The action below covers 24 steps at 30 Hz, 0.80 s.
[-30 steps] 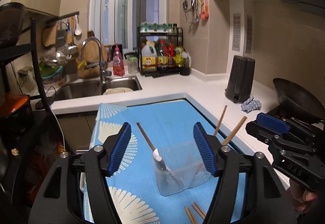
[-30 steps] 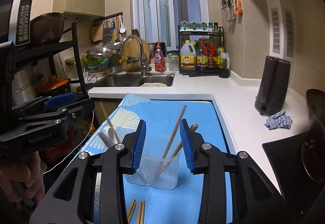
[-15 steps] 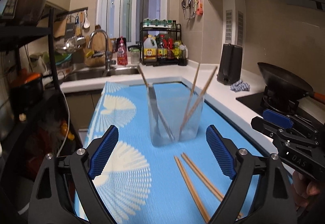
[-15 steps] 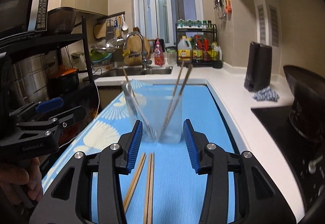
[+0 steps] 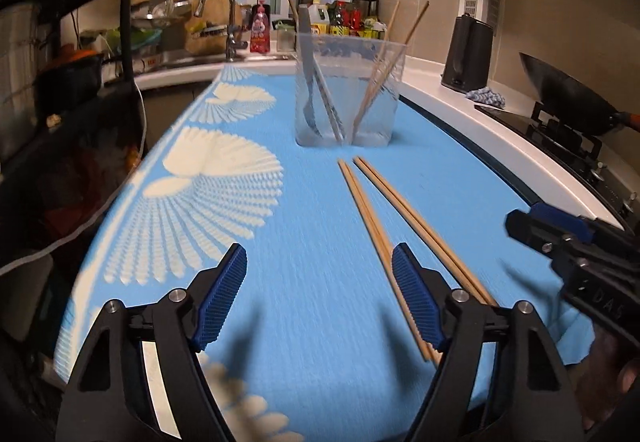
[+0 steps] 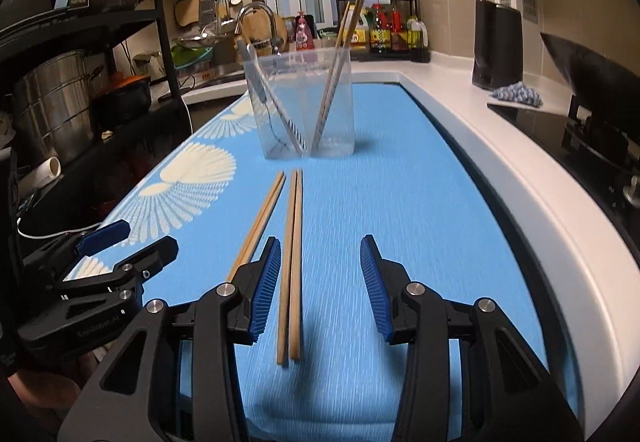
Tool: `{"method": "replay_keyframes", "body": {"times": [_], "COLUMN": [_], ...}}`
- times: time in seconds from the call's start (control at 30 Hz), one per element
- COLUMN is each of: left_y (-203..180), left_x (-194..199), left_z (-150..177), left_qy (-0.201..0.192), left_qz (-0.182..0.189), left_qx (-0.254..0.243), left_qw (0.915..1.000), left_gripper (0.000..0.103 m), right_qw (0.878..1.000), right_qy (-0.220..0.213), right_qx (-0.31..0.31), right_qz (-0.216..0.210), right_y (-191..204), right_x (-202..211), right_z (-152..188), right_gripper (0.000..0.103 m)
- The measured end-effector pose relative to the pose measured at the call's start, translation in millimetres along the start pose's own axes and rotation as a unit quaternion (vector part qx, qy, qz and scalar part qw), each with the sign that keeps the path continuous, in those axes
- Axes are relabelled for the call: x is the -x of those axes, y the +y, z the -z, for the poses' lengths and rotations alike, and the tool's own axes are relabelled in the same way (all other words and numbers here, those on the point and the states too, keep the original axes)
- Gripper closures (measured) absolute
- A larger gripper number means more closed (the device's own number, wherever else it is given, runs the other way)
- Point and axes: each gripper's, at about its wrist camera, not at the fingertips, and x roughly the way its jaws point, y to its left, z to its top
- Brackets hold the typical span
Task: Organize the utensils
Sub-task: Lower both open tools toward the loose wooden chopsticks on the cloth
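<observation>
A clear plastic container [image 5: 348, 93] stands on the blue fan-patterned mat [image 5: 280, 242], holding a spoon and several wooden chopsticks. Two loose chopstick pairs [image 5: 368, 209] lie on the mat in front of it. My left gripper [image 5: 320, 294] hovers low over the mat, its jaws closing with only bare mat between them; its right finger covers the near end of one pair. My right gripper [image 6: 320, 286] is open around the near end of one chopstick pair [image 6: 294, 242], which lies close to the left pad without touching it. The other pair [image 6: 262, 213] lies just left of that finger. The container [image 6: 304, 101] stands beyond.
A white counter edge [image 6: 500, 169] runs along the mat's right side, with a black kettle [image 6: 496, 49], a cloth and a wok on the stove [image 5: 572, 97]. Sink and faucet [image 5: 224, 21] sit far back. A black rack with pots [image 6: 60, 101] stands left.
Both grippers have come down close to the mat and drawn back from the container. The loose chopsticks now reach the fingers. The left jaws widened, then narrowed a little.
</observation>
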Motion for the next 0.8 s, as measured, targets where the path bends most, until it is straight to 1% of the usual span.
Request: {"method": "replay_keyframes", "body": {"times": [0.1,0.23,0.43,0.53,0.67,0.8], "left_y": [-6.4,-15.3,-25.6,-38.6,-50.8,-52.1], "left_x": [-6.9,-10.7,-17.1,-21.4,-30.5,-31.2], "left_z": [11.6,22.0,23.5,23.7,25.3,25.7], "left_qy": [0.022,0.033,0.040,0.039,0.047,0.044], "left_qz": [0.006,0.010,0.014,0.017,0.013,0.004], "left_qx": [0.008,0.004,-0.007,-0.026,-0.040,-0.049], "left_qw": [0.9997,0.9994,0.9991,0.9988,0.9980,0.9978], "left_gripper": [0.030,0.030,0.030,0.030,0.030,0.029], "right_qw": [1.000,1.000,0.999,0.999,0.999,0.999], "right_qy": [0.010,0.015,0.023,0.023,0.026,0.029], "right_qx": [-0.002,-0.009,-0.027,-0.031,-0.037,-0.037], "right_qz": [-0.003,0.000,0.006,0.009,0.014,0.015], "right_y": [-0.6,-7.1,-19.1,-23.9,-29.8,-31.6], "right_x": [-3.2,-3.7,-5.3,-5.6,-6.3,-6.5], "right_z": [6.7,9.4,12.9,14.3,15.6,17.0], "right_gripper": [0.062,0.062,0.062,0.062,0.062,0.062]}}
